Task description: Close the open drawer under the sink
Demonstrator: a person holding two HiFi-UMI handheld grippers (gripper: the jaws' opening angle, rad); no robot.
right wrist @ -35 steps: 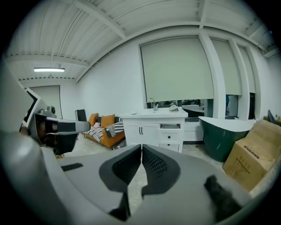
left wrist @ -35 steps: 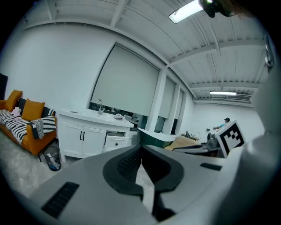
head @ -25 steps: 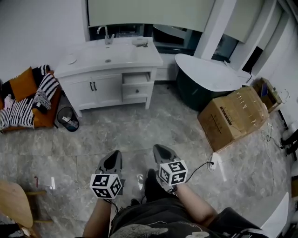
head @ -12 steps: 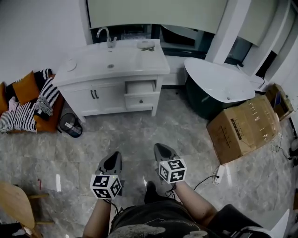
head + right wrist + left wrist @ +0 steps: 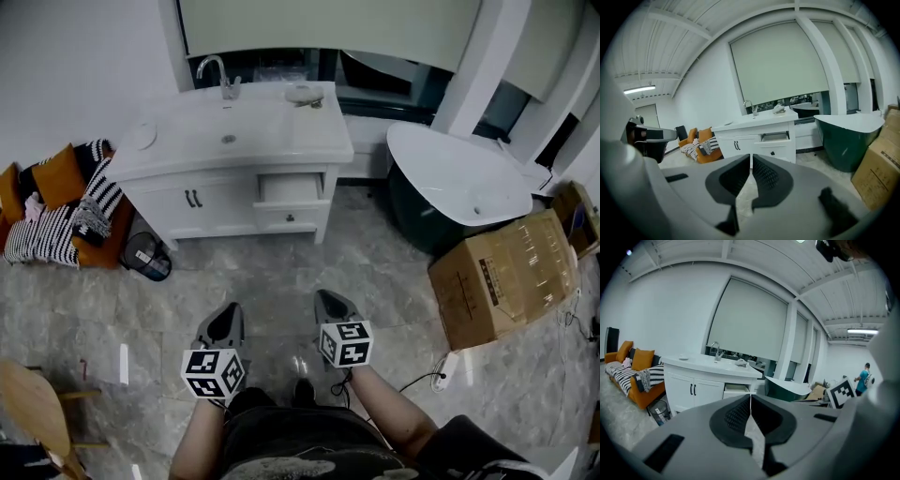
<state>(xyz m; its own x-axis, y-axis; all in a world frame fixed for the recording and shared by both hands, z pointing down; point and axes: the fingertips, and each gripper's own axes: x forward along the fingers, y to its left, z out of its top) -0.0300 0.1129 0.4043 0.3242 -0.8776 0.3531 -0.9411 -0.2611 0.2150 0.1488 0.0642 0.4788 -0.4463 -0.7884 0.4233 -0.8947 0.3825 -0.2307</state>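
Note:
A white sink cabinet (image 5: pixel 230 141) stands against the far wall, with a faucet (image 5: pixel 225 77) on top. Its upper right drawer (image 5: pixel 290 192) is pulled open; the same drawer (image 5: pixel 774 138) shows in the right gripper view and as drawer (image 5: pixel 737 389) in the left gripper view. My left gripper (image 5: pixel 225 322) and right gripper (image 5: pixel 330 306) hang side by side over the marble floor, well short of the cabinet. Both are shut with nothing between their jaws, as gripper (image 5: pixel 750 397) and gripper (image 5: pixel 751 157) show.
An orange sofa (image 5: pixel 52 211) with striped cloths sits left of the cabinet, a small waste bin (image 5: pixel 150 255) beside it. A dark green bathtub (image 5: pixel 459 183) and a cardboard box (image 5: pixel 506 277) stand at the right. A wooden chair (image 5: pixel 33 412) is near left. A cable and plug (image 5: pixel 441 373) lie on the floor.
The cabinet, tub and box have grown nearer and shifted right in the head view as I walk toward them. Both grippers keep their place in front of me, still shut.

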